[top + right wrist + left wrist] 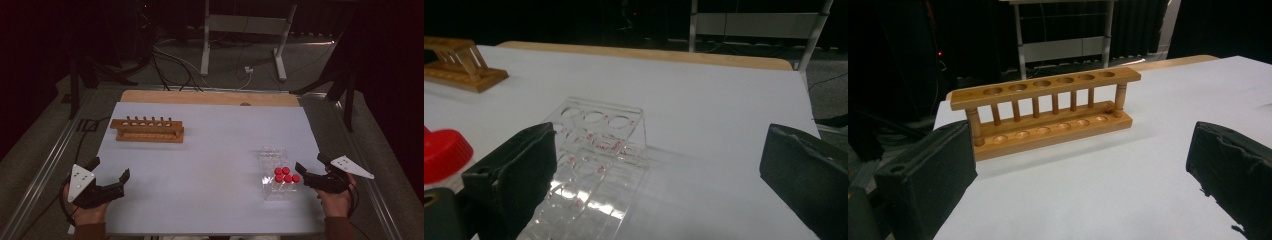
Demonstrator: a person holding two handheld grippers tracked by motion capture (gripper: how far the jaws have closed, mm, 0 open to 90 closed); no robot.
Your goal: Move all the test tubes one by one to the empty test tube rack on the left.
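Note:
A wooden test-tube rack (147, 130) with a row of empty holes stands at the back left of the white table top (215, 150). At the right front is a clear plastic rack (276, 172) with several red-capped tubes (286, 175) in its near end. My left gripper (110, 168) rests open at the front left, well short of the wooden rack (1048, 110), which stands between its open jaws (1078, 145) farther off. My right gripper (309, 161) is open just right of the clear rack (594, 150), with a red cap (444, 152) at its left and nothing held.
The wooden board's far edge (210, 97) shows beyond the white sheet. Behind the table are metal stand legs (240, 45) and cables on the floor. A broad bare stretch of white sheet lies between the two racks.

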